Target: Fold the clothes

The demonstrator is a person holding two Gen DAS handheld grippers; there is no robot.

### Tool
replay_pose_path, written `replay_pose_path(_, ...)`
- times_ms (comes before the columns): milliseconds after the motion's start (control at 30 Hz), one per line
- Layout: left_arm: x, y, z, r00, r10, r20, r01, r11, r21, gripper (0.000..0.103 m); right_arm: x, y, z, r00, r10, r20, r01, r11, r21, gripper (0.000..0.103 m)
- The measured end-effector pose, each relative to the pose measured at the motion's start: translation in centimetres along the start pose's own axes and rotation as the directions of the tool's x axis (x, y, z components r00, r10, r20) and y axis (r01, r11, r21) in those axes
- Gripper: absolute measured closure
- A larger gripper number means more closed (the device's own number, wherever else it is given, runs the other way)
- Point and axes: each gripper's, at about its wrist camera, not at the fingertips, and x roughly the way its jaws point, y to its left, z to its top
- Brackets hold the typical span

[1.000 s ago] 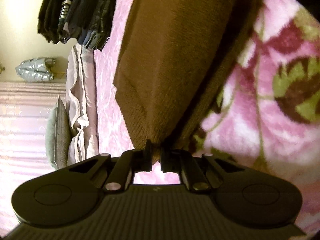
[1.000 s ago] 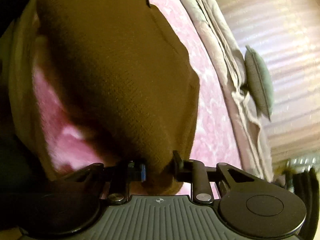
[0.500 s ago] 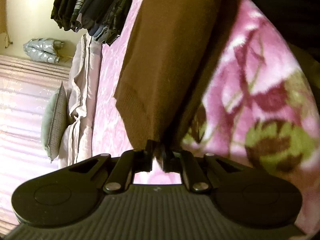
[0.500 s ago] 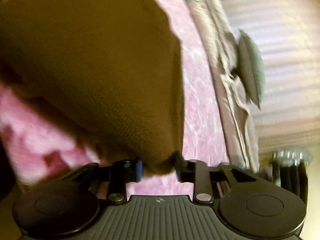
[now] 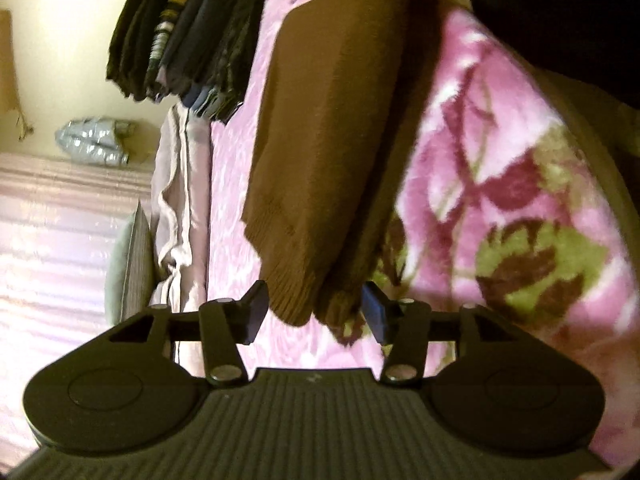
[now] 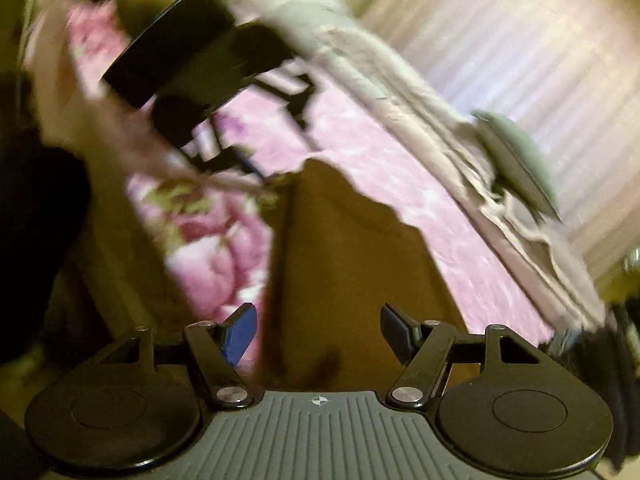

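- The left gripper (image 5: 314,312) is at the bottom middle of the left wrist view. Its two fingers (image 5: 256,312) are spread wide apart and let go of everything.
- The brown sweater (image 5: 332,140) lies folded in the middle of that view. Its ribbed end pokes in between the spread fingers, but they do not pinch it.
- The sweater rests on a pink bed cover (image 5: 232,184). A fuzzy pink flower blanket (image 5: 500,168) fills the right side, just beside the sweater.
- A stack of dark folded clothes (image 5: 180,40) is in the upper left of the left wrist view, well apart from the sweater.
- A gray-green pillow (image 5: 128,264) stands at the left edge, beside a bunched pale sheet (image 5: 180,208).
- The right gripper (image 6: 318,332) is at the bottom middle of the right wrist view. Its fingers (image 6: 240,334) are wide apart too and grab nothing.
- In that view the brown sweater (image 6: 352,264) lies in the lower middle, right in front of the spread fingers.
- The upper left of the right wrist view is very blurry. A dark black shape there is the other gripper tool (image 6: 180,52).
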Motion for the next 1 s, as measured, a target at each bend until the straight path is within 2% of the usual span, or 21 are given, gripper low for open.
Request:
replay_pose_path(100, 0.5, -0.5, -0.2, 1.0, -0.001, 0.013, 0.001, 1.0, 0.029, 0.052, 2.3, 1.6, -0.2, 0.996, -0.016, -0.083, 0.007, 0.994, -0.108, 0.036)
replay_pose_path(200, 1.3, -1.0, -0.5, 0.999, 0.011, 0.031, -0.014, 0.997, 0.075, 0.048, 3.2, 1.7, -0.9, 0.994, -0.034, -0.106, 0.018, 0.989, -0.148, 0.038)
replay_pose_path(233, 1.5, -1.2, -0.5, 0.999, 0.017, 0.04, -0.021, 0.996, 0.087, 0.046, 3.4, 1.5, -1.1, 0.993, -0.033, -0.112, 0.016, 0.988, -0.151, 0.055)
replay_pose_path(300, 1.7, -1.2, -0.5, 0.999, 0.019, 0.048, -0.024, 0.995, 0.102, 0.044, 3.5, 1.1, -1.8, 0.993, -0.024, -0.117, 0.005, 0.988, -0.156, 0.058)
replay_pose_path(367, 2.0, -1.0, -0.4, 0.998, 0.025, 0.056, -0.032, 0.991, 0.127, 0.042, 3.0, 0.7, -2.3, 0.994, -0.016, -0.105, 0.0, 0.989, -0.15, 0.069)
replay_pose_path(433, 2.5, -0.9, -0.2, 0.998, 0.026, 0.057, -0.035, 0.986, 0.163, 0.041, 2.7, 0.4, -3.0, 0.995, -0.023, -0.092, 0.01, 0.99, -0.14, 0.072)
replay_pose_path(500, 2.9, -1.0, 0.2, 0.998, 0.028, 0.061, -0.04, 0.981, 0.192, 0.041, 2.3, 0.1, -3.7, 0.995, -0.032, -0.092, 0.022, 0.993, -0.114, 0.072)
replay_pose_path(567, 3.4, -1.2, 0.7, 0.998, 0.028, 0.063, -0.041, 0.975, 0.217, 0.046, 2.2, -0.2, -4.1, 0.995, -0.035, -0.098, 0.027, 0.996, -0.087, 0.072)
replay_pose_path(600, 3.6, -1.2, 1.0, 0.999, 0.019, 0.051, -0.03, 0.975, 0.218, 0.056, 2.1, -0.2, -4.3, 0.995, -0.037, -0.097, 0.03, 0.997, -0.074, 0.072)
replay_pose_path(633, 3.8, -1.2, 1.2, 0.999, 0.011, 0.039, -0.019, 0.976, 0.218, 0.071, 2.0, -0.1, -4.4, 0.995, -0.042, -0.091, 0.036, 0.997, -0.07, 0.072)
replay_pose_path(667, 4.1, -1.3, 1.5, 1.0, 0.002, 0.028, -0.008, 0.976, 0.218, 0.075, 1.8, 0.1, -4.5, 0.995, -0.05, -0.083, 0.044, 0.997, -0.071, 0.072)
replay_pose_path(800, 3.9, -0.6, 1.8, 1.0, -0.02, 0.005, 0.019, 0.988, 0.156, 0.08, 1.3, 1.3, -4.7, 0.995, -0.083, -0.063, 0.078, 0.994, -0.076, 0.07)
replay_pose_path(900, 3.6, 0.7, 2.0, 0.999, -0.05, -0.001, 0.05, 0.997, 0.064, 0.081, 1.6, 1.9, -4.6, 0.993, -0.097, -0.06, 0.094, 0.994, -0.063, 0.069)
replay_pose_path(1000, 3.3, 2.2, 2.1, 0.997, -0.072, 0.008, 0.072, 0.997, -0.012, 0.082, 2.1, 2.2, -4.1, 0.994, -0.099, -0.05, 0.096, 0.993, -0.064, 0.053)
